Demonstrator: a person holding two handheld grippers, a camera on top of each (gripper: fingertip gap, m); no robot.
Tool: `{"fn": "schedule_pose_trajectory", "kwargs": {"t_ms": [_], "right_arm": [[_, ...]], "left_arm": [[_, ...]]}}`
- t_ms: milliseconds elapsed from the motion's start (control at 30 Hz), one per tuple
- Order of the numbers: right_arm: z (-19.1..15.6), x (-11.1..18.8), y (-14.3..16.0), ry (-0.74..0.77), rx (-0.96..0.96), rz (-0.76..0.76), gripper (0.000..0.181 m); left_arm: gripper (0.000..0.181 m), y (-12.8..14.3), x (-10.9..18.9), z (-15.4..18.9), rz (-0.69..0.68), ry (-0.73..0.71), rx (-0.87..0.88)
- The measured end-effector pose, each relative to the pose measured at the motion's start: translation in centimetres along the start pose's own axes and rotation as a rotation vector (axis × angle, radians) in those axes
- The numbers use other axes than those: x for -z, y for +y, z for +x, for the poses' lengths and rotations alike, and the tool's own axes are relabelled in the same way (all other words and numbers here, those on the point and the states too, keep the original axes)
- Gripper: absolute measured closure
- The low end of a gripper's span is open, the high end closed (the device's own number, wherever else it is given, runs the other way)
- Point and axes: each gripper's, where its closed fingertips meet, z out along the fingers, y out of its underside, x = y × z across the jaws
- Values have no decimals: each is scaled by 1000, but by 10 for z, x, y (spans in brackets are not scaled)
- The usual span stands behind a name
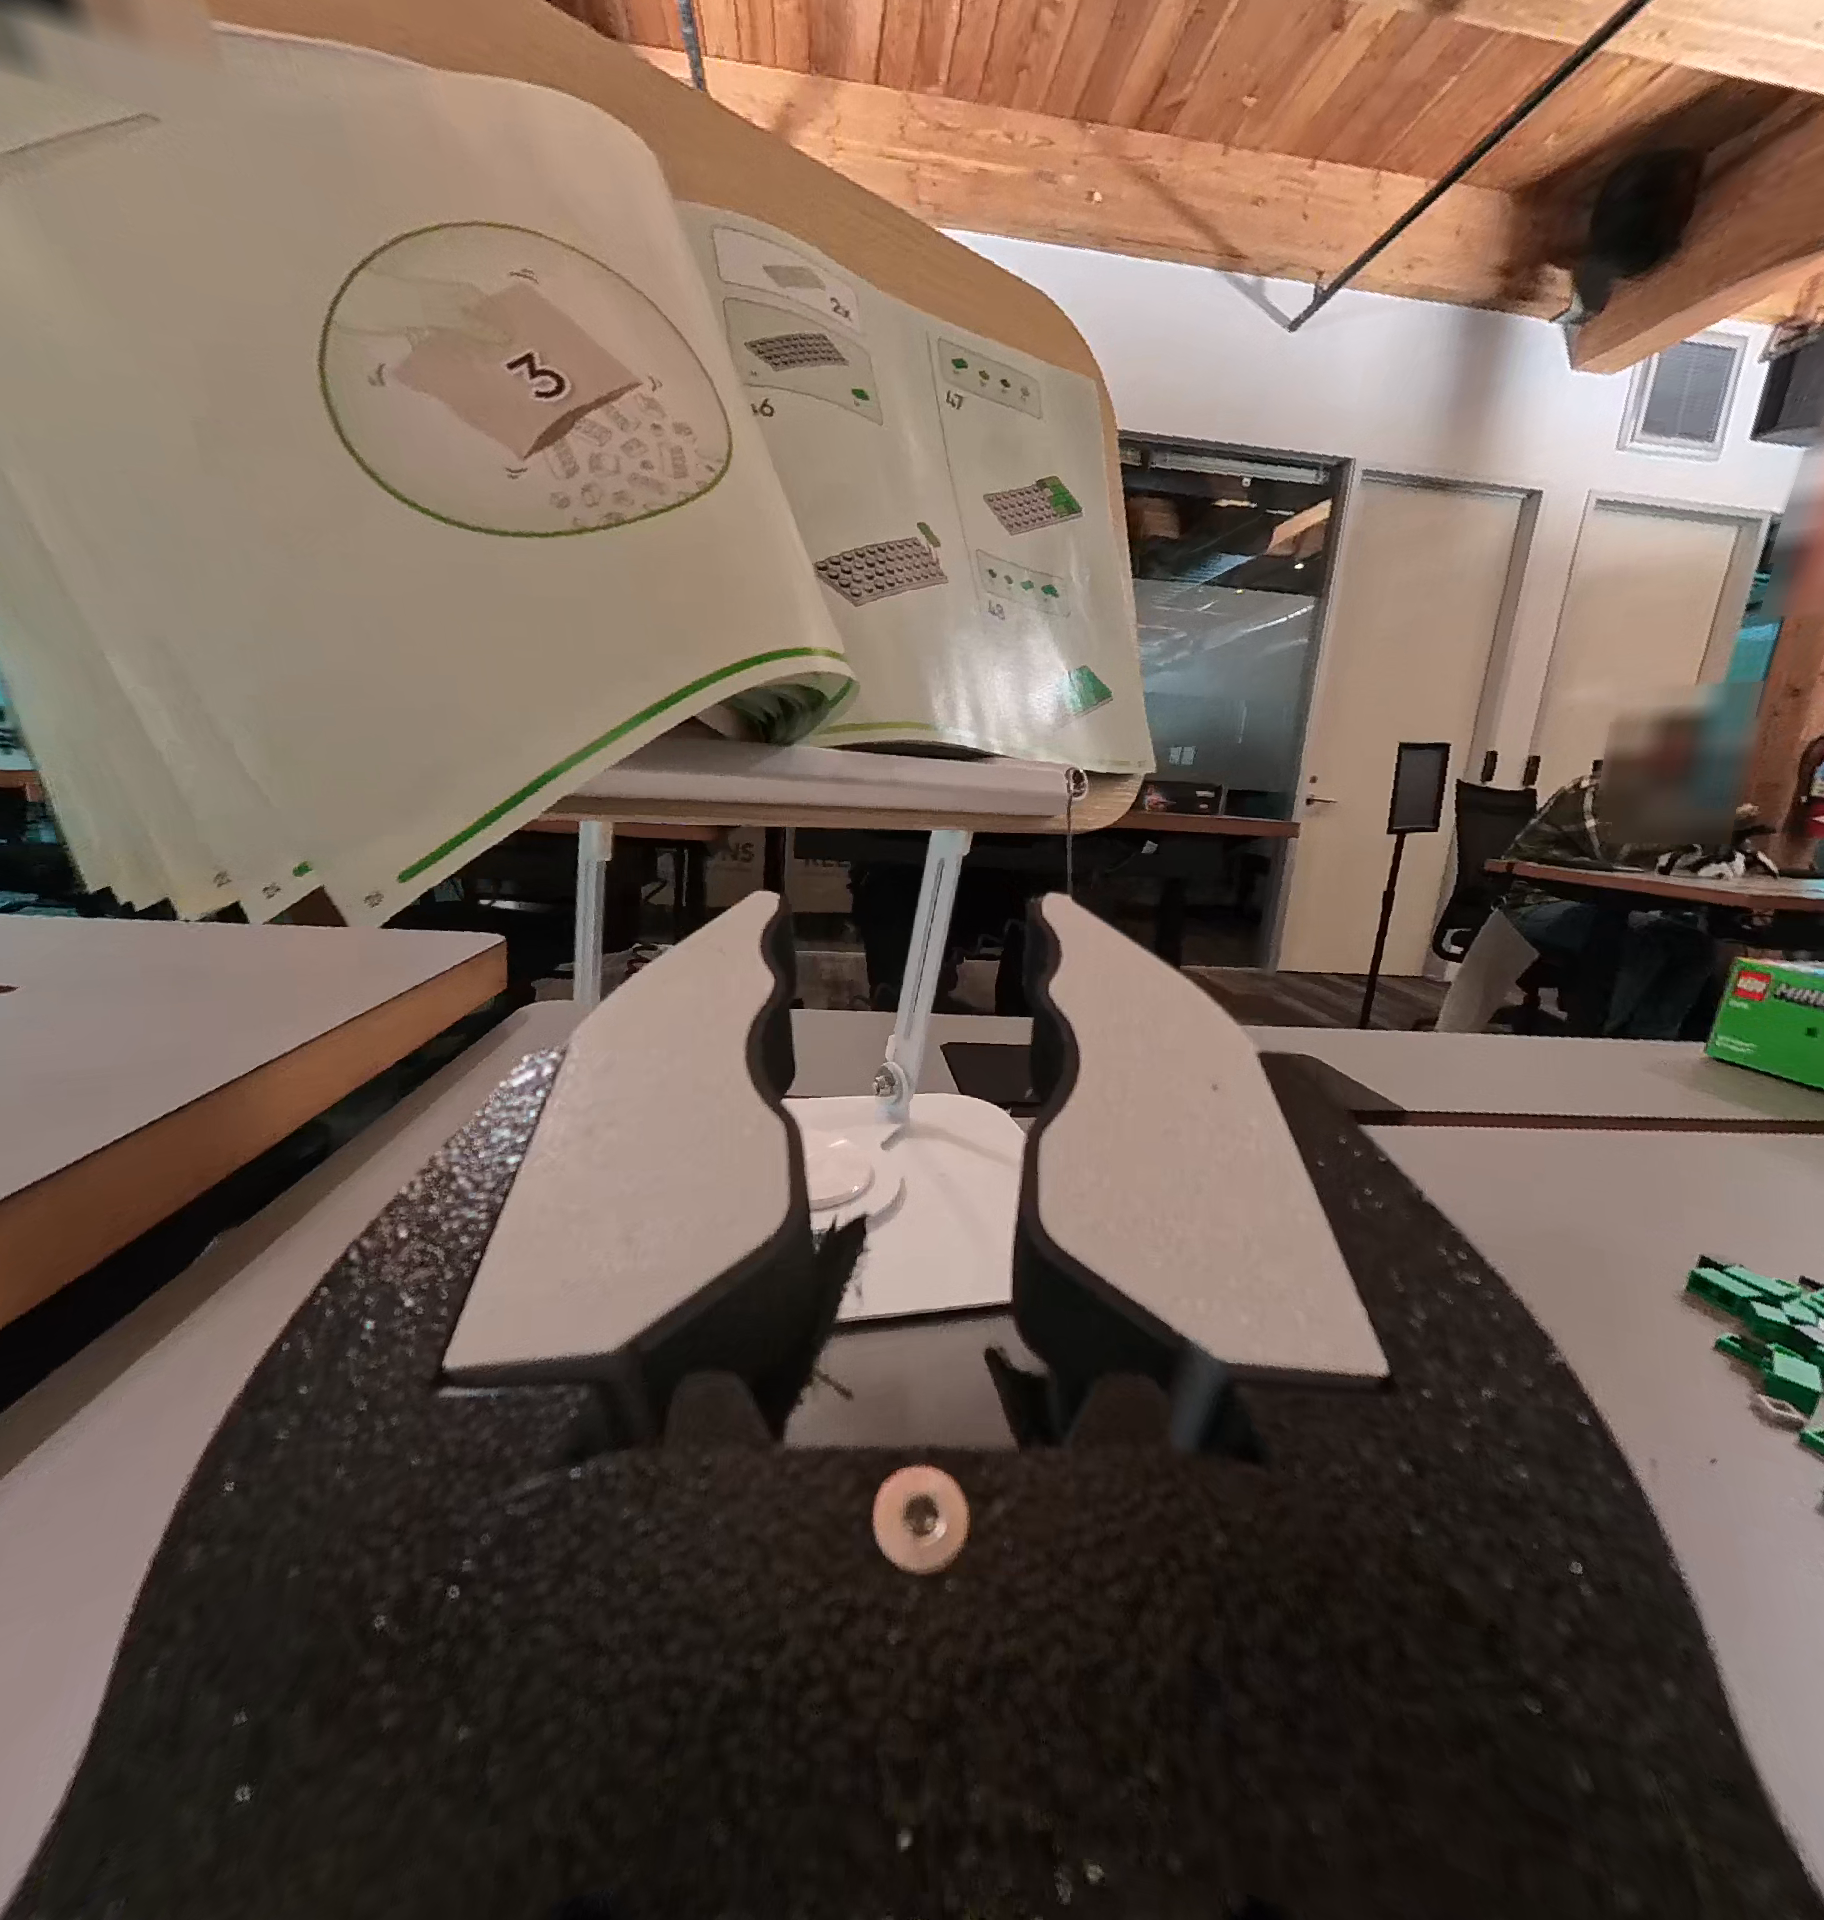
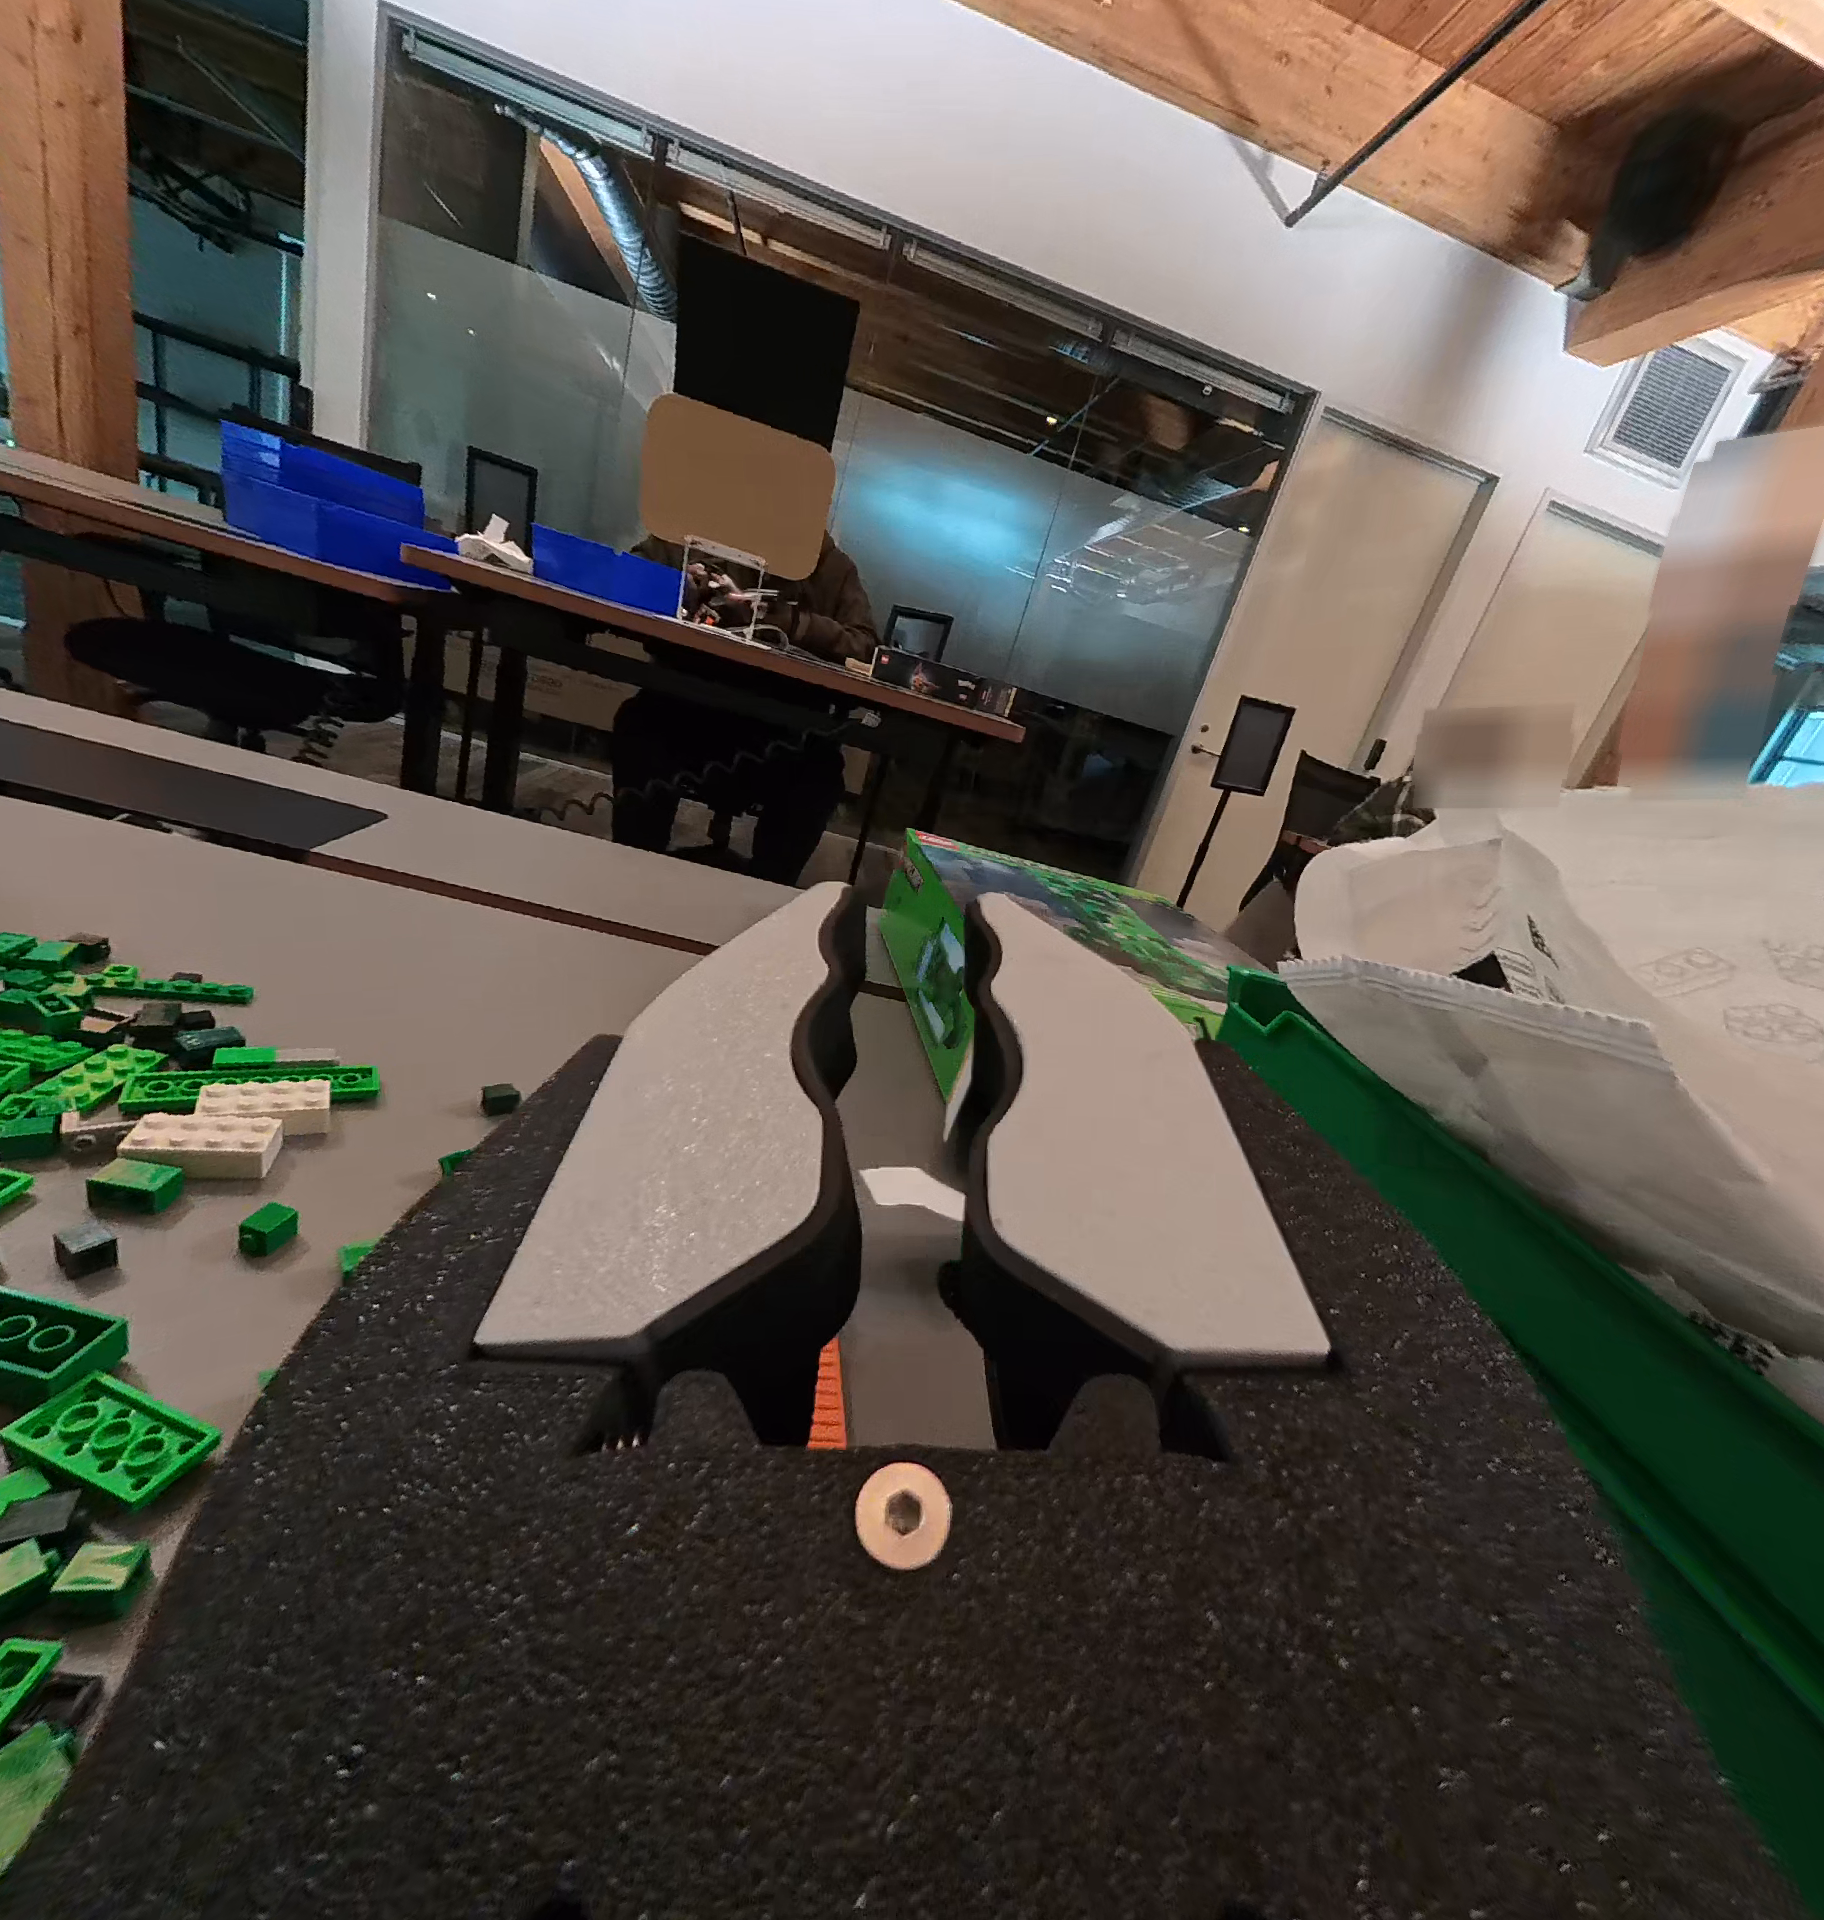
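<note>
My left gripper (image 1: 908,914) is open and empty, low over the grey table (image 1: 1573,1226). It points at the white base (image 1: 929,1184) of a stand that holds an open instruction booklet (image 1: 420,468) above it, with pages curling up. My right gripper (image 2: 906,904) is open with a narrow gap and holds nothing. It points at a green toy-brick box (image 2: 1074,925) lying on the table. A loose pile of green, white and dark bricks (image 2: 108,1101) lies to its left. The same pile shows at the right edge of the left wrist view (image 1: 1791,1340).
A green plastic bin (image 2: 1531,1330) holding white paper bags (image 2: 1614,1060) stands close on the right gripper's right. A second table (image 1: 181,1049) stands left of the left gripper. People sit at desks (image 2: 742,665) farther back. The green box also shows in the left wrist view (image 1: 1791,1023). One gripper's finger ends stand about 60 cm off the other's.
</note>
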Motion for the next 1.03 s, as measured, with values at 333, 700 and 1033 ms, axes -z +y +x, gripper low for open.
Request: {"fn": "schedule_pose_trajectory", "kwargs": {"t_ms": [333,700,1033], "right_arm": [[-23,-2,-1,-78,41,-6,165],[-124,-1,5,-518,46,-143,140],[-267,42,-159,-869,-128,-57,72]], "left_arm": [[142,6,-9,40,-49,97,-263],[119,25,-32,72,-323,75,-374],[57,48,-39,184,-629,165,-601]]}}
